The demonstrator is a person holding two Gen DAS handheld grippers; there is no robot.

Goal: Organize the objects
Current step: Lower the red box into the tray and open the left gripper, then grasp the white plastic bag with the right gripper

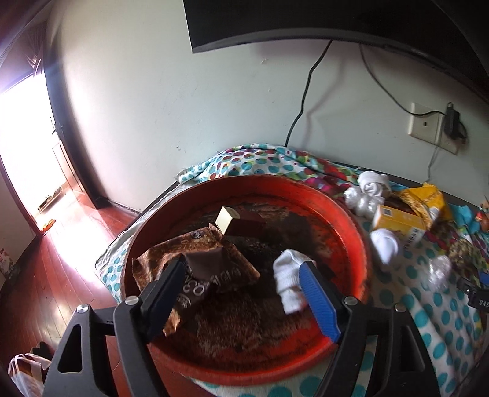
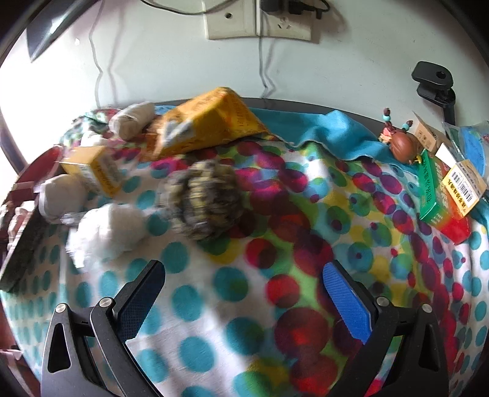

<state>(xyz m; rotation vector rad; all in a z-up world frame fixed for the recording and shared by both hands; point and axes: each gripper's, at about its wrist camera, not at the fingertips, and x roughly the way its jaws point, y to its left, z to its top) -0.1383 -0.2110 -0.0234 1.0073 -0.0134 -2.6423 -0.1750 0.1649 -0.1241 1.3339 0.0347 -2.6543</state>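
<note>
A round orange basin (image 1: pixel 351 232) sits on the dotted cloth. Inside lie brown snack wrappers (image 1: pixel 211 268), a dark box with a cream end (image 1: pixel 227 220) and a white sock (image 1: pixel 288 274). My left gripper (image 1: pixel 244 293) hangs open over the basin; the sock rests against its blue finger pad (image 1: pixel 318 299), with nothing clamped. My right gripper (image 2: pixel 244 308) is open and empty above the cloth. Ahead of it lie a mottled brown-yellow sock ball (image 2: pixel 204 201), white sock balls (image 2: pixel 107 229), and yellow boxes (image 2: pixel 207 122).
More white sock rolls (image 1: pixel 385 244) and yellow boxes (image 1: pixel 400 220) lie right of the basin. A green and red box (image 2: pixel 440 195), a barcoded packet (image 2: pixel 464 183) and a brown figurine (image 2: pixel 403 146) sit at the right. Wall sockets with cables (image 2: pixel 259 18) are behind.
</note>
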